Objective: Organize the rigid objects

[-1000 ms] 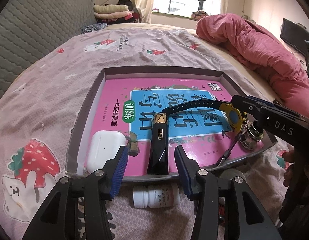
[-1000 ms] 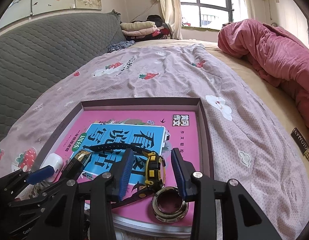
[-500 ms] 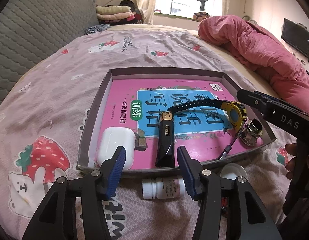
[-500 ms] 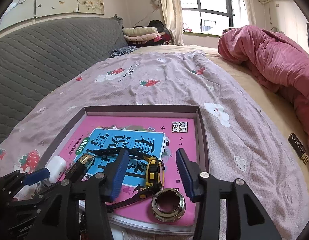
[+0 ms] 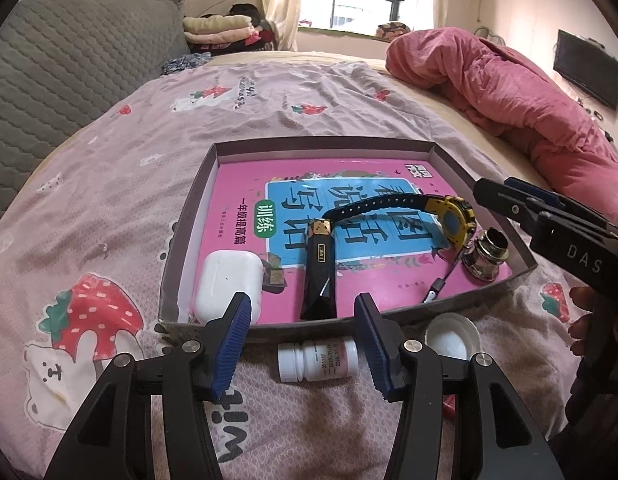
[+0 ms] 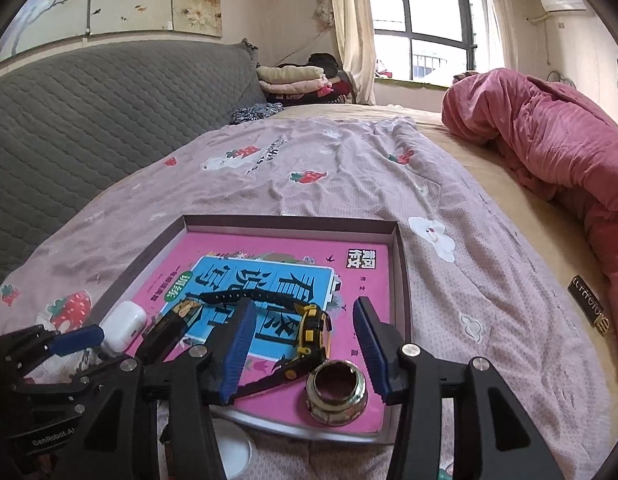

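Observation:
A shallow grey tray point(image 5: 321, 146) lies on the bed, with a pink book point(image 5: 245, 184) as its floor. On the book rest a white earbud case point(image 5: 227, 280), a black stick with a gold cap point(image 5: 319, 280), a yellow-and-black watch point(image 5: 453, 216) and a metal ring fitting point(image 5: 487, 254). My left gripper point(image 5: 301, 298) is open just before the tray's near edge, holding nothing. A small white bottle point(image 5: 317, 360) lies on the sheet under it. My right gripper point(image 6: 304, 304) is open above the watch point(image 6: 313, 328) and the fitting point(image 6: 337, 396), its pads apart from both.
A white cap point(image 5: 453, 338) lies on the sheet beside the bottle. A pink quilt point(image 5: 509, 92) is heaped on the right side of the bed. A grey padded headboard point(image 6: 109, 112) runs along the left. A hand point(image 5: 585, 308) holds the right gripper.
Both grippers' jaws have widened. The left one drew back from the black stick toward the tray's near edge. The right one lifted slightly off the watch, which stays on the book.

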{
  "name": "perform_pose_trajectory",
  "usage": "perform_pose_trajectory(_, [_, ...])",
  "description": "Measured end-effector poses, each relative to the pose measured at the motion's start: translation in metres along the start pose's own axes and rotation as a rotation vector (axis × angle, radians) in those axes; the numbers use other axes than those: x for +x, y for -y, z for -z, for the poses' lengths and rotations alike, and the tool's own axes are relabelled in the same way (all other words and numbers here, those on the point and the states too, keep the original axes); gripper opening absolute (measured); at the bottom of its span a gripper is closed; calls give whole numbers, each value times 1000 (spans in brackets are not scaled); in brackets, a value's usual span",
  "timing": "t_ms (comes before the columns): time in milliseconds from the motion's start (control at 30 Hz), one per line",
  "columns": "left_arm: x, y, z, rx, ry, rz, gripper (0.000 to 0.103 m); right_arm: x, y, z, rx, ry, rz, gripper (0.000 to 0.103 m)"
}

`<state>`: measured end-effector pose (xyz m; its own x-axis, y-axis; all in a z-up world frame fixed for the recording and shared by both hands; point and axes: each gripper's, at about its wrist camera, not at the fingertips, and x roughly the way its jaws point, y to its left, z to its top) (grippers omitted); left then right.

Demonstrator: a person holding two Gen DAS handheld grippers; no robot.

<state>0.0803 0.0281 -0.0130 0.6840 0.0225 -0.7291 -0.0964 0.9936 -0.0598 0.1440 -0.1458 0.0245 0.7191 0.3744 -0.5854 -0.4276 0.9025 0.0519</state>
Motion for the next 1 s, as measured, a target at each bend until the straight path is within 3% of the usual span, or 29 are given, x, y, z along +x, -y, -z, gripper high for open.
perform_pose_trajectory(1000, [-29,6,15,34,-2,19,55,-37,-10,20,-12,3,-13,50])
